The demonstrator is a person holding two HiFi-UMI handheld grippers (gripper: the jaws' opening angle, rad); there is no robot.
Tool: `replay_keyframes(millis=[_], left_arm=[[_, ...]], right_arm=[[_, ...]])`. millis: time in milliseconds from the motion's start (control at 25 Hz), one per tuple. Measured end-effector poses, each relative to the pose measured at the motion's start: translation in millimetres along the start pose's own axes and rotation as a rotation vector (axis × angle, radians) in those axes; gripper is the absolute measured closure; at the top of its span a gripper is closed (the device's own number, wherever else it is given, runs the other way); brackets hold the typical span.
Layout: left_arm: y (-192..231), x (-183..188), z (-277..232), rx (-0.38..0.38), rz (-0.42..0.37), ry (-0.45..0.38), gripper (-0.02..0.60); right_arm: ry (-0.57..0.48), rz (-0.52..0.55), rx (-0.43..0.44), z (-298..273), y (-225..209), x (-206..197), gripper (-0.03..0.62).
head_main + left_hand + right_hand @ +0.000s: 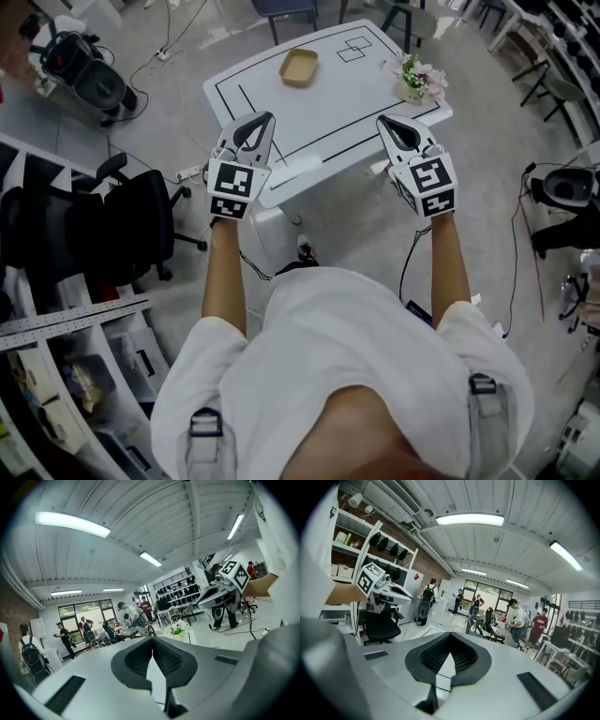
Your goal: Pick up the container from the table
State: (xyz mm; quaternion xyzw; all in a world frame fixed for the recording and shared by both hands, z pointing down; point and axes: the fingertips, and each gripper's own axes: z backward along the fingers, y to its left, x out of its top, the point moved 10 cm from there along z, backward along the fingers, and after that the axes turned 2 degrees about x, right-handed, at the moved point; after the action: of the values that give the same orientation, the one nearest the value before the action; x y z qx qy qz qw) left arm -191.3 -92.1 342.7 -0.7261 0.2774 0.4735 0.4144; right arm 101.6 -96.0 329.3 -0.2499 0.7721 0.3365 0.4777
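Note:
A shallow tan container (299,67) sits on the far side of the white table (375,94). My left gripper (263,119) hovers over the table's near left corner, jaws shut with nothing between them. Over the near right edge, my right gripper (385,122) is also shut and empty. Both are well short of the container. In the left gripper view the pads (161,656) meet at the tips, and the right gripper (206,596) shows off to the right. In the right gripper view the pads (461,656) also touch at the tips.
A pot of pink and white flowers (418,79) stands at the table's far right corner. Black lines and squares mark the tabletop. A black office chair (141,220) stands left of me, shelving (66,375) lower left, cables on the floor. Several people (518,620) stand in the room.

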Motion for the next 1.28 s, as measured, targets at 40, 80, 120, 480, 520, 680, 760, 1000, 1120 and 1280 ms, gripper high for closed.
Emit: replay_keyframes(millis=[40,80,120,480,520,680,760,1000,1120,1280], left_arm=[[9,-1,-8,-0.004,0.0,-0.003,0.563],[18,-2,-16,-0.008,-0.001,-0.005,0.561],[25,-3,-23,-0.013,-0.003,-0.007,0.561],[60,-28,-88,-0.049,0.037,0.041,0.561],[59,-31,-97,-0.052,0.051,0.051,0.561],[51,-44,-140,-0.063,0.062,0.117,0.561],[47,-51,-163,-0.064,0.079,0.158,0.561],[42,-73,-229,-0.05,0.111,0.278,0.561],[40,-87,-264,-0.052,0.114,0.333,0.522],[36,-104,-307,-0.076,0.09,0.413,0.506]], right_arm=[[-0.001,0.0,-0.003,-11,-4,5,0.58],[-0.004,-0.006,-0.007,-21,-8,9,0.58],[-0.01,-0.015,-0.012,-31,-11,14,0.58],[0.003,-0.033,0.029,-108,-44,16,0.58],[0.009,-0.034,0.042,-114,-49,13,0.58],[0.024,-0.053,0.092,-144,-76,-5,0.58],[0.038,-0.054,0.113,-158,-94,-12,0.579],[0.077,-0.054,0.186,-193,-139,-39,0.579],[0.1,-0.068,0.219,-211,-157,-59,0.579],[0.129,-0.09,0.25,-232,-176,-78,0.579]])
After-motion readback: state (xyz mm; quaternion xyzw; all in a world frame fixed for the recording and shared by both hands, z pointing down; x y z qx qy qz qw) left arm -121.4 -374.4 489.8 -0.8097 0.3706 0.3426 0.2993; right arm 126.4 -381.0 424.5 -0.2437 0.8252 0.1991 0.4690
